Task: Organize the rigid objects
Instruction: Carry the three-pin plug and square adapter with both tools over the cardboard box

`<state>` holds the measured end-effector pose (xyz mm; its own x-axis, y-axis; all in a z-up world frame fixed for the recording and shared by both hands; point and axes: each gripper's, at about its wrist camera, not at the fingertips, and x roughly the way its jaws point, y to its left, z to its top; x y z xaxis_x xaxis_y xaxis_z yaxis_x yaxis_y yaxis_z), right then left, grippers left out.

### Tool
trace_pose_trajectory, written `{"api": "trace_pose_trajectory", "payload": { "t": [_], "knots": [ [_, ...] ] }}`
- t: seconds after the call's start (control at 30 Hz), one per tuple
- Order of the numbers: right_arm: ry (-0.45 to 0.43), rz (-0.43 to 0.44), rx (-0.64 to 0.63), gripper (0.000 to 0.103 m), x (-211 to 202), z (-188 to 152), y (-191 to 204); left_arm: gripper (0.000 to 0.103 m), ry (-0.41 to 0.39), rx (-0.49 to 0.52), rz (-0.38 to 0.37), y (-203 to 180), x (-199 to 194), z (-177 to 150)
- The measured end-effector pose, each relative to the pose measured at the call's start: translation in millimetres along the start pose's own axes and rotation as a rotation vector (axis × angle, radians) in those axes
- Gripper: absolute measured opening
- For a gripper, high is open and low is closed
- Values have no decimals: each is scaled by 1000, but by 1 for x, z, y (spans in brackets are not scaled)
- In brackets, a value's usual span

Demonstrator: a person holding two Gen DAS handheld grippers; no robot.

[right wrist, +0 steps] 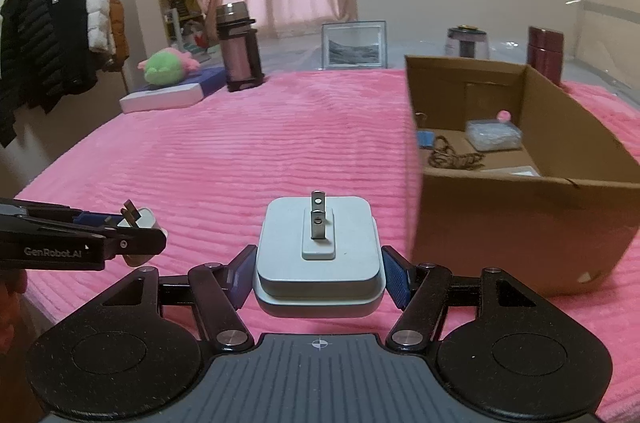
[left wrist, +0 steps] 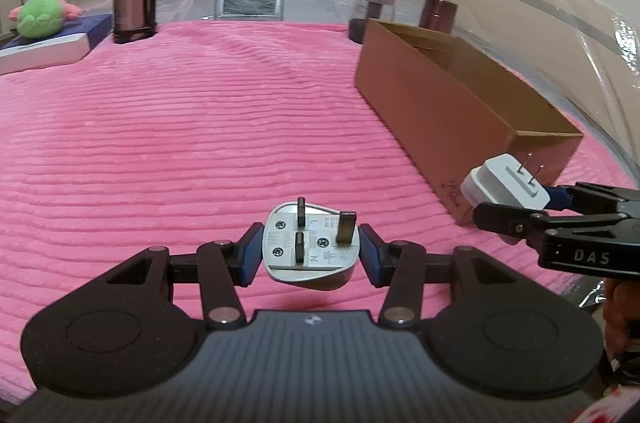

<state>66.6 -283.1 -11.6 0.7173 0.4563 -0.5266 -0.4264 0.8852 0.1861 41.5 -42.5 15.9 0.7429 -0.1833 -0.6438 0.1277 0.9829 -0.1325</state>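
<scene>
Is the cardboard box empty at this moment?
No: the right wrist view shows the cardboard box already holding a clear plastic bag, a dark coiled cord and a small blue item.

Black linkage grippers, blue fingers (left wrist: 250, 255), silver rivets.

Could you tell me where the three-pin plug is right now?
The three-pin plug is clamped in the left gripper, held above the pink blanket, left of the cardboard box.

white three-pin plug (left wrist: 308, 249), white adapter (right wrist: 318, 255), both aloft
</scene>
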Motion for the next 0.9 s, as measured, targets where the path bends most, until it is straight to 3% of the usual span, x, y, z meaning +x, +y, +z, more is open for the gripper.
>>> {"api": "trace_pose_trajectory", "payload": {
  "t": [0.9],
  "knots": [
    [-56, -255, 118, 62, -79, -12, -103, 45, -7, 179, -293, -137, 39, 37]
  ]
}}
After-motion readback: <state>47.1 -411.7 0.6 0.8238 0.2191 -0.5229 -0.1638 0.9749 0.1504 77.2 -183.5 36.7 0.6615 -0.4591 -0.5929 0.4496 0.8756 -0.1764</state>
